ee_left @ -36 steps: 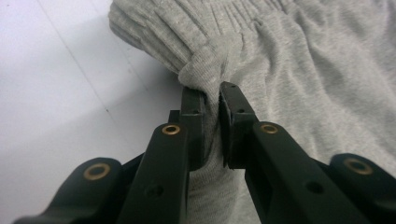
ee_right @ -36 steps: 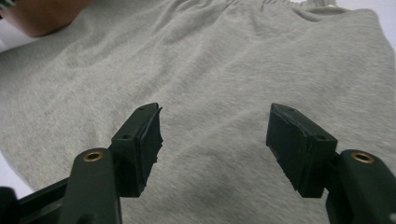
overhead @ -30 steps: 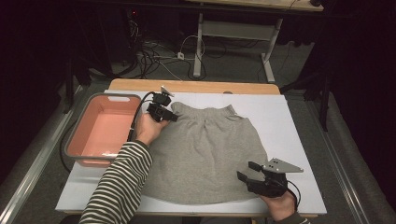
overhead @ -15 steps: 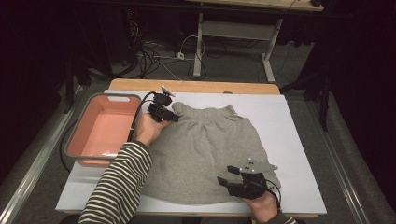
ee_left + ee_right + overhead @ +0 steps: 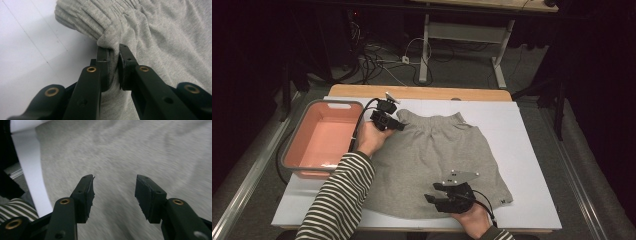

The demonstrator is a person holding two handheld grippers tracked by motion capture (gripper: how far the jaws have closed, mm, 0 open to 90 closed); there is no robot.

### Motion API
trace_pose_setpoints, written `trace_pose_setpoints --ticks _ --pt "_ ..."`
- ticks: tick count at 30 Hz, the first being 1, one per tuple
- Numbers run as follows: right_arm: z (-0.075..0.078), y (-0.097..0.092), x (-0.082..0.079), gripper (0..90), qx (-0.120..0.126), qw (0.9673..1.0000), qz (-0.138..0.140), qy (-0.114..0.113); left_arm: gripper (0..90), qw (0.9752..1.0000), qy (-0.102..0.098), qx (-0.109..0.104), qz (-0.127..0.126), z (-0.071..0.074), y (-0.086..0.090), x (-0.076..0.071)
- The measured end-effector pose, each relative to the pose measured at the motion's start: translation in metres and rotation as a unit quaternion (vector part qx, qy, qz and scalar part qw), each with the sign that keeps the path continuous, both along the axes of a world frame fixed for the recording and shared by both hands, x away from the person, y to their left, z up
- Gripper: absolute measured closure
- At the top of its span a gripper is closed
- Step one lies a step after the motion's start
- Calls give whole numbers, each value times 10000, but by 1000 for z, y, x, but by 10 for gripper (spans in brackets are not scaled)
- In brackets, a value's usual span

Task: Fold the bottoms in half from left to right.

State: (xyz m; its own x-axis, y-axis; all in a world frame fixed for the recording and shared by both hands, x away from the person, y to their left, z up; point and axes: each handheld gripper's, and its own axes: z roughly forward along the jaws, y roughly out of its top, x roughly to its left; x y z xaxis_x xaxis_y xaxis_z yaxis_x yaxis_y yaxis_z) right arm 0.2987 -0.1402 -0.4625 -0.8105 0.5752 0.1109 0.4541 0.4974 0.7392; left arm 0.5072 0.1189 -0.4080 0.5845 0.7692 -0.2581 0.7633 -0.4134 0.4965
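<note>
A grey skirt (image 5: 437,150) lies flat on the white table top (image 5: 532,150), waistband at the far side. My left gripper (image 5: 398,126) is at the waistband's left corner, shut on a pinched fold of the gathered band (image 5: 110,37). Low over the skirt's near hem hovers my right gripper (image 5: 432,197), pointing left. Its jaws stand apart in the right gripper view (image 5: 114,187) and have just been closing, with grey cloth (image 5: 125,150) beneath them and nothing pinched between the pads.
A pink tub (image 5: 332,103) sits at the table's left edge, beside the left hand in a striped sleeve (image 5: 337,200). White table (image 5: 30,50) shows left of the waistband. Cables and a metal frame lie on the floor beyond the table.
The right gripper has slid left along the skirt's near hem, from its right corner toward the middle, and its jaws are narrower. The left gripper kept its hold and place.
</note>
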Motion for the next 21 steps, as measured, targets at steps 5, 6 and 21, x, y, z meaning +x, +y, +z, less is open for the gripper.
trace_pose_setpoints --ticks 5,6,21 --pt "0 27 -1 543 -189 9991 353 102 791 10000 15 -41 -32 -1 1 0" --pt "0 32 0 548 -227 9987 430 119 791 10000 26 -45 -36 -2 2 1" --pt "-7 100 -3 564 -707 9899 1181 354 790 10000 64 -68 -17 -6 6 2"
